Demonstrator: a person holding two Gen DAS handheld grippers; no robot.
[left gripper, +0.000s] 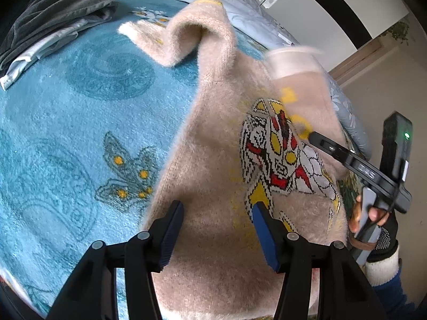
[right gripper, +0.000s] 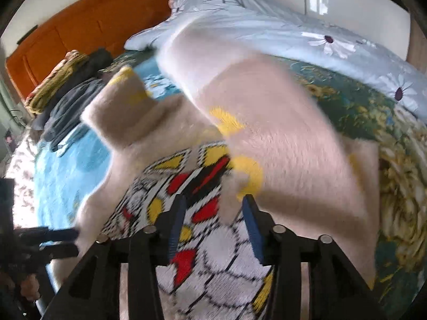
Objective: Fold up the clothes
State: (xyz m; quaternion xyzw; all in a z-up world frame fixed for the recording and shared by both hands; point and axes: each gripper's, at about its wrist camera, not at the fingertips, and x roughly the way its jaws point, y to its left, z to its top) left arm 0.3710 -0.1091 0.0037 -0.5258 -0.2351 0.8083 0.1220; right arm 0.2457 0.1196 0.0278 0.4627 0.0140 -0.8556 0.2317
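A fuzzy beige sweater with a red, yellow and black knitted figure lies face up on the blue blanket. My left gripper hovers open over its lower left part, with nothing between the fingers. The sweater's right sleeve is lifted and motion-blurred across the chest, and its lower edge hangs between the fingers of my right gripper, whose jaws stand apart. In the left wrist view the right gripper reaches in from the right, held by a hand. The other sleeve lies bent at the far side.
Dark grey clothes are piled at the blanket's far left corner. A pale floral duvet is bunched along the far side, before an orange headboard. The bed's edge and the floor lie to the right.
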